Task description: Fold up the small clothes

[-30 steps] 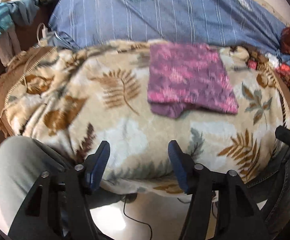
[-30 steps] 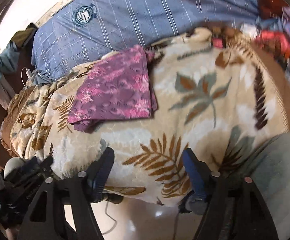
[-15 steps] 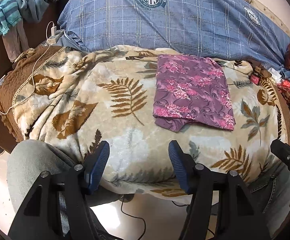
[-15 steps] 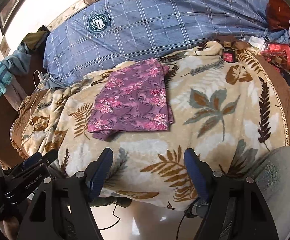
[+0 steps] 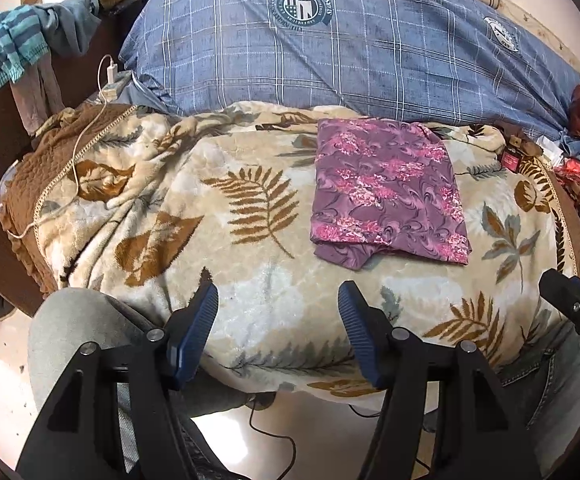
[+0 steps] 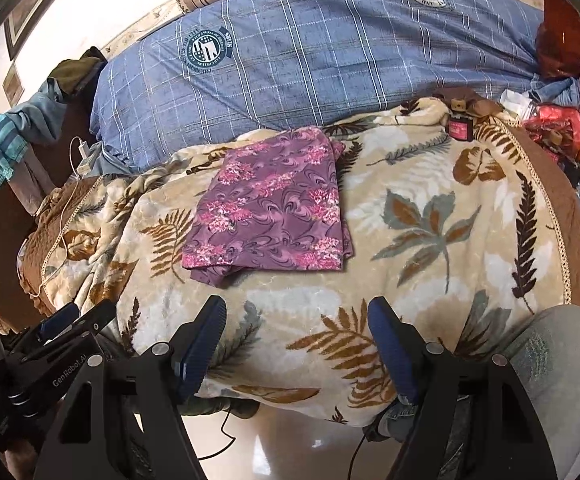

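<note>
A purple garment with pink flowers [image 5: 388,196] lies folded into a flat rectangle on the leaf-patterned blanket [image 5: 249,248]; it also shows in the right wrist view [image 6: 273,208]. A lower layer sticks out at its near left corner. My left gripper [image 5: 277,304] is open and empty, held back over the near edge of the bed, apart from the garment. My right gripper [image 6: 298,316] is open and empty too, just short of the garment's near edge. The left gripper [image 6: 69,320] shows at the left of the right wrist view.
A blue plaid pillow [image 5: 330,40] lies behind the garment. A white charger cable [image 5: 77,152] trails at the left. A small pink jar [image 6: 460,126] and a heap of coloured items [image 6: 562,128] sit at the right. Clothes [image 5: 13,40] hang at far left.
Both grippers have drawn back and steadied, so the garment sits a little farther off in both views. The garment has not moved. Both grippers stay open.
</note>
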Demonstrator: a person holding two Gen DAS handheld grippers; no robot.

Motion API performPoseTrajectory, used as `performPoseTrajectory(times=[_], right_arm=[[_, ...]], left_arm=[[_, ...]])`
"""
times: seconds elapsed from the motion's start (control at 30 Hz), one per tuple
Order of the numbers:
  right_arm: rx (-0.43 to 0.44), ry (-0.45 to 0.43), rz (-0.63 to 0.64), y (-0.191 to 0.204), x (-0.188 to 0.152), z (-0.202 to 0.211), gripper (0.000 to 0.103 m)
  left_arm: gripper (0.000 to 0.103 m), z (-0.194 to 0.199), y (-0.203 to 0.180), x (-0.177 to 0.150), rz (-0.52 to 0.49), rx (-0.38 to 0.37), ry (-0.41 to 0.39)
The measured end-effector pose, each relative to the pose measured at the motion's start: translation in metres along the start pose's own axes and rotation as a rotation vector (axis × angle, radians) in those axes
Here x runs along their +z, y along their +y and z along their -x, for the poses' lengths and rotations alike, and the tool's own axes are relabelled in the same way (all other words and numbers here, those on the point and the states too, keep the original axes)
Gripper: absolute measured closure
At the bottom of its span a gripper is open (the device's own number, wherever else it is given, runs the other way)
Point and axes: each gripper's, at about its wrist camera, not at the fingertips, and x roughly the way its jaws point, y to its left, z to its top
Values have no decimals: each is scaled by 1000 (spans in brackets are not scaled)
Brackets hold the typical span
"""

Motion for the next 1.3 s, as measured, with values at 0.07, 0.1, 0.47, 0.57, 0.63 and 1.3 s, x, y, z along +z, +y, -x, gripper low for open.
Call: performPoseTrajectory(times=[0.07,0.1,0.47,0.57,0.63,1.3], right_arm=[[-1,-5,6,1,1,1,28],[-4,-8,8,1,1,2,28],[-10,-21,24,1,5,5,28],[-10,-19,27,2,5,4,28],[-10,-19,30,2,4,4,28],[-16,-25,34,4,6,5,28]], left_arm=[[39,3,-1,0,-4,2,-6],[39,4,-1,1,-4,1,-7],[37,12,-6,3,-29,-7,-30],[36,14,-8,3,-35,-6,-33],[36,14,-9,3,-31,-5,-29],[36,11,-9,4,-45,-18,-13]])
